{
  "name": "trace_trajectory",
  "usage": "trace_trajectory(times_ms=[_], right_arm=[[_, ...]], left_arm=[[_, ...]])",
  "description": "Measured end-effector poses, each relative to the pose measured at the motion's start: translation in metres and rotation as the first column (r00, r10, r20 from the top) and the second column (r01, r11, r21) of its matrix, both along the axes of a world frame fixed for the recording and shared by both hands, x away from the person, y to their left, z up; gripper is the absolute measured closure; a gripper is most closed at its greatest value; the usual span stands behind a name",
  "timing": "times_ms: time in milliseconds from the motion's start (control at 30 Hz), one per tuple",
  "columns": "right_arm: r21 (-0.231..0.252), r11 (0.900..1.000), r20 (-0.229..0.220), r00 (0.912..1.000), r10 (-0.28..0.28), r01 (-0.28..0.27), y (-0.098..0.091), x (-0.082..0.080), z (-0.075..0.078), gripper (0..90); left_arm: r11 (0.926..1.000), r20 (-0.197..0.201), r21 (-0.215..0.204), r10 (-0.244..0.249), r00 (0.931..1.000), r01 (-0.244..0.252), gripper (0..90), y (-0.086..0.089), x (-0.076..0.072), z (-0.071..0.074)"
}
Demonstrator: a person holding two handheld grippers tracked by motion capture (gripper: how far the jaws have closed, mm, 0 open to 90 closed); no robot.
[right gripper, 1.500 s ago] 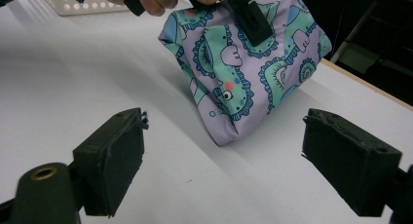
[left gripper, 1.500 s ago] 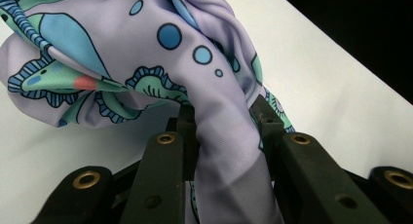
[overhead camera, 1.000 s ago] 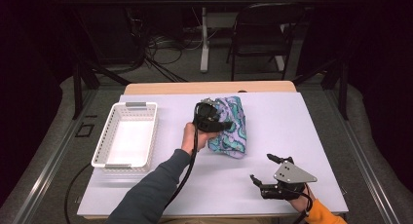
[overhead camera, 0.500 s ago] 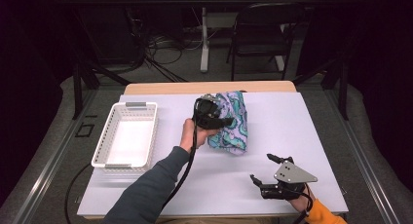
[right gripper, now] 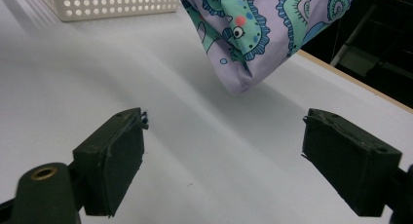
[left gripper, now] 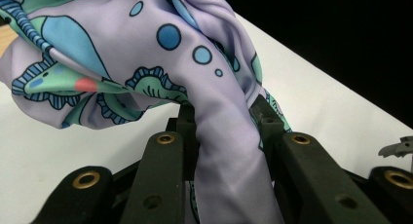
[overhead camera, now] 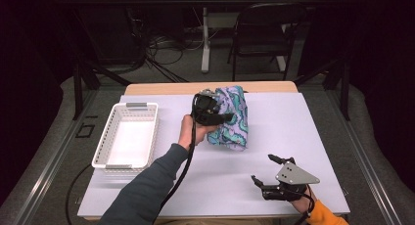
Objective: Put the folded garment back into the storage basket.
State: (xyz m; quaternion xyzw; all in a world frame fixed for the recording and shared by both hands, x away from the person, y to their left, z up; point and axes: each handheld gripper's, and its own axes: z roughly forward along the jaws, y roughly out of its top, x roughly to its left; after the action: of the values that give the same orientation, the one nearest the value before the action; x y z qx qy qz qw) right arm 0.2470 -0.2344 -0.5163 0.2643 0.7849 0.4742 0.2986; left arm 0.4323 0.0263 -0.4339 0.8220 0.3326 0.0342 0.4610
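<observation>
- Left gripper [overhead camera: 226, 118] raised above the middle of the white table [overhead camera: 303, 132], jaws clamped on a fold of the patterned cloth [overhead camera: 231, 118]
- In the left gripper view, a thick roll of that lilac cloth [left gripper: 221, 151] squeezed between the two black jaws, running up from the bottom edge and spreading out above them
- Cloth printed with teal and blue sea creatures, dots and one small coral patch; bunched up rather than flat
- Seen from the high view, cloth sitting toward the far middle of the table, its near end hanging close to the tabletop; whether that end touches the surface cannot be told
- Left hand [overhead camera: 188, 131] wrapped round the gripper body, grey-green sleeve [overhead camera: 147, 191] coming in from the bottom, black cable [overhead camera: 183, 171] trailing along the forearm
- Right gripper [overhead camera: 263, 172] low at the near right of the table, well apart from the cloth, jaws spread wide with nothing between them
- In the right gripper view, right gripper [right gripper: 224, 151] with bare tabletop between its two pads, a lower corner of the cloth [right gripper: 243, 34] hanging ahead and casting a shadow on the table
- Grey three-cornered plate [overhead camera: 293, 174] on top of the right gripper; orange sleeve [overhead camera: 327, 216] at the bottom edge
- White perforated basket [overhead camera: 111, 137] on the left side of the table, beside the left forearm, apart from the cloth; basket wall [right gripper: 112, 2] also at the far top left of the right gripper view
</observation>
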Motion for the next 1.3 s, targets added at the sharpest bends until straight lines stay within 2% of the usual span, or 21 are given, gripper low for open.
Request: trace_trajectory(times_ms=[233,533,900,1300], right_arm=[[-0.003,1.0000,-0.001,1.0000,0.001,-0.001,0.000,0.000,0.000,14.7],[0.001,1.0000,-0.001,1.0000,0.005,-0.005,0.000,0.000,0.000,14.7],[-0.002,1.0000,-0.002,1.0000,0.005,-0.005,0.000,-0.001,0.000,14.7],[0.003,1.0000,-0.007,1.0000,0.001,-0.001,0.000,-0.001,0.000,14.7]], left_arm=[[0.9999,0.012,0.010,-0.010,0.9999,0.010,72.3,0.001,0.000,0.007],[0.9997,0.024,0.023,0.004,0.9997,-0.005,72.3,0.006,-0.002,0.015],[0.9994,0.058,0.031,-0.016,0.9982,0.014,72.2,0.007,-0.007,0.028],[0.9993,0.071,0.037,-0.003,0.9975,0.001,72.3,0.023,-0.010,0.037]])
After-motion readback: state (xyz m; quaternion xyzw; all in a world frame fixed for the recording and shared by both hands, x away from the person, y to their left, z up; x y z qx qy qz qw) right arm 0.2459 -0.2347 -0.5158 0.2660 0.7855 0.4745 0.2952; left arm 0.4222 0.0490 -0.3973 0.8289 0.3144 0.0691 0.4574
